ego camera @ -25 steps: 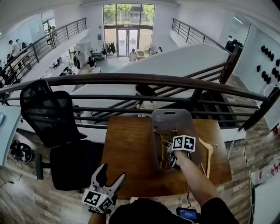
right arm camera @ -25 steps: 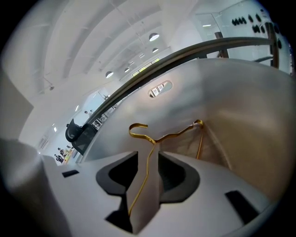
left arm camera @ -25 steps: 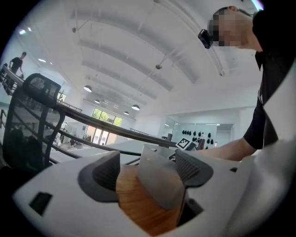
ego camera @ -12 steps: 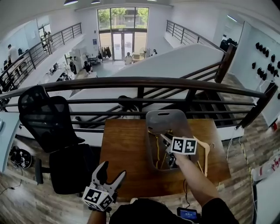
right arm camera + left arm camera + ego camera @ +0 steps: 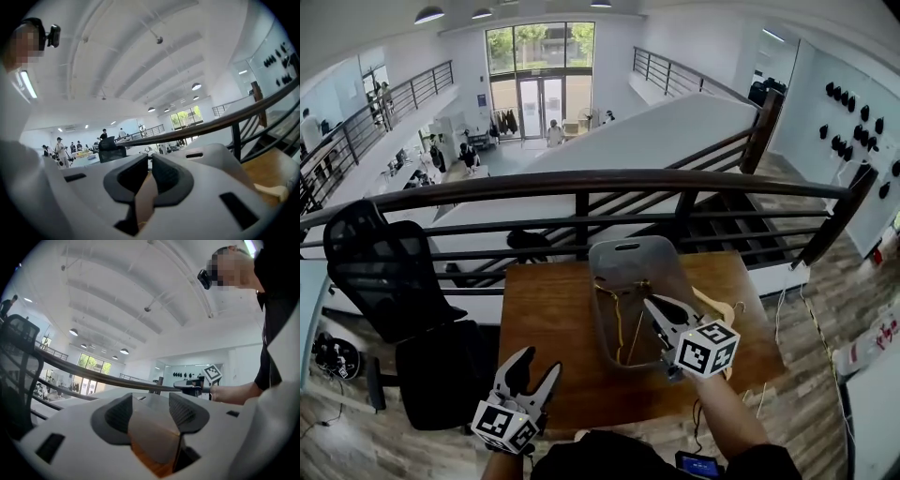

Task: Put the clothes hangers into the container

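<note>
Facing the wooden table [image 5: 548,328] by the railing [image 5: 581,180] at centre frame, you are seeing thin hangers [image 5: 619,319] lying in the grey container [image 5: 628,248]. Both sets of jaws have just been closing, empty: left gripper [image 5: 539,364] apart, right gripper [image 5: 654,305] shut.

I can read no words, numbers or brand names anywhere here. The only print is the black-and-white square markers on my left cube [image 5: 503,427] and right cube [image 5: 707,349], and those are patterns, not letters. The small lit screen [image 5: 698,463] at the bottom edge of the head view is too small to read.
</note>
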Demonstrator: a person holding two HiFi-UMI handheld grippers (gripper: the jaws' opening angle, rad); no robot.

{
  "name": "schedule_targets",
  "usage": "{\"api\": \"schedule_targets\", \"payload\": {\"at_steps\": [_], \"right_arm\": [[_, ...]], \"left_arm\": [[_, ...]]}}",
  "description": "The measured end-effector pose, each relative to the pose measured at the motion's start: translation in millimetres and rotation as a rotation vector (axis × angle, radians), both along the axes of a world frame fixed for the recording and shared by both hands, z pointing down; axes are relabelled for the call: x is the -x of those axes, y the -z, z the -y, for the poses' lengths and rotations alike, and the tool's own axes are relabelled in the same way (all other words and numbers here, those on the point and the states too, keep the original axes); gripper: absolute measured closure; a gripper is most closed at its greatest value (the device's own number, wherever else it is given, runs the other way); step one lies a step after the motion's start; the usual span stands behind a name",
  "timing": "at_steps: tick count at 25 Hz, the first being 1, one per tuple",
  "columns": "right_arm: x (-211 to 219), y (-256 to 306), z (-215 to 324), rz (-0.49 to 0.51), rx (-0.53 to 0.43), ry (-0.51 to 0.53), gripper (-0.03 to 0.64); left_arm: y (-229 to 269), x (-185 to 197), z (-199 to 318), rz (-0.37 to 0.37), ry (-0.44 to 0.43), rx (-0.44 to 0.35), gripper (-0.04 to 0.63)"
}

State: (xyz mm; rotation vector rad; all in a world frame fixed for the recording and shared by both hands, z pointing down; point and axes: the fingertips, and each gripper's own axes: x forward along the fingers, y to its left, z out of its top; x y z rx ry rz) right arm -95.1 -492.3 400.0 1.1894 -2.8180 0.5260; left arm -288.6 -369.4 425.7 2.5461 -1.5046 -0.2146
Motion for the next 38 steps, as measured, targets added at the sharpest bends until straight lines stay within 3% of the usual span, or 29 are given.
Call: {"api": "schedule_targets", "payload": {"at_steps": [5,7,20,24,29,38], "right_arm": [[-30.0,6.7,-37.6,-0.062,-0.186,-0.031,0.614],[-45.9,3.1,-46.1,-0.078,-0.219,-0.062,0.615],[-161.1,-17.8,-42.4,-0.093,-0.161,-0.218,0.618],[-215.6,-39.4,-28.6,-0.148,-0.109,-0.275,0.62],[-288.8,-112.2,-5.6,-0.295,0.067,-0.383,0.62],[-361.6,-255.5,2.2,-0.582,0.354,-0.389,0.593]], "left_arm": [[6.2,-11.4,0.2,0.005,-0.028,-0.017,0.379],[7.8,-14.4,0.5,-0.006,-0.032,-0.018,0.383],[10.9,-74.1,18.4,-0.034,-0.029,-0.016,0.383],[15.9,-105.6,21.1,-0.045,-0.012,-0.02,0.383],[17.8,-144.3,25.0,-0.036,-0.003,-0.008,0.382],[10.1,-188.2,26.8,0.015,0.04,0.034,0.382]]}}
